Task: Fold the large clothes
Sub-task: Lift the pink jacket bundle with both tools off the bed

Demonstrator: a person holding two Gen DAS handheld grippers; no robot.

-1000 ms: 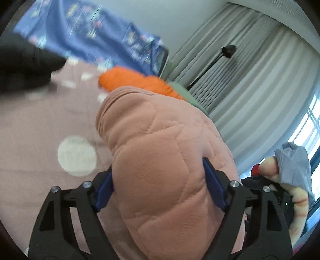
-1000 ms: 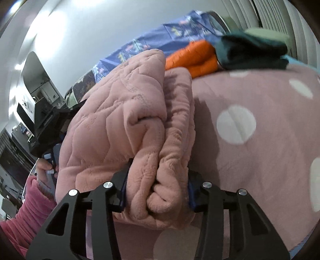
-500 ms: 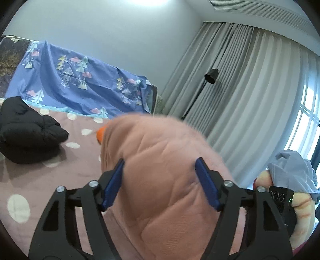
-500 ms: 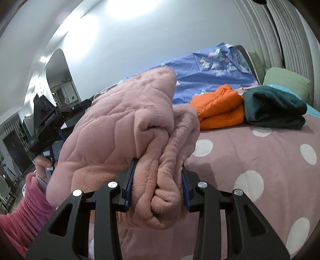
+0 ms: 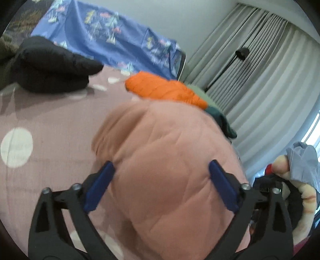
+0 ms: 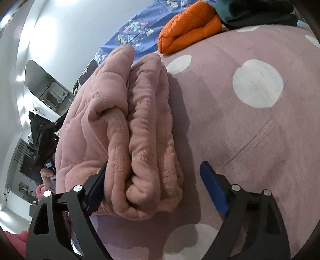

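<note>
A folded pink quilted garment (image 5: 164, 170) lies as a thick bundle on the pink bedspread with white dots (image 5: 50, 124). My left gripper (image 5: 161, 165) straddles one end of it. Its jaws are opening wide, with the bundle filling the gap between the blue pads. In the right wrist view the same garment (image 6: 136, 130) shows its stacked folds. My right gripper (image 6: 154, 167) is also opening: the left pad rests against the bundle, while the right pad stands apart over the bare bedspread (image 6: 240, 130).
Further up the bed lie a folded orange jacket (image 5: 160, 88), a dark green garment (image 6: 256, 12) and a black jacket (image 5: 50, 66). A blue patterned sheet (image 5: 112, 40) covers the headboard. Grey curtains (image 5: 260, 80) and a floor lamp (image 5: 242, 53) stand to the right. A hand (image 6: 47, 174) holds the left gripper.
Half a second ago both grippers held the bundle raised. Now it sits lower, on the bedspread. Both jaws have widened, and the right gripper's right pad has come off the fabric.
</note>
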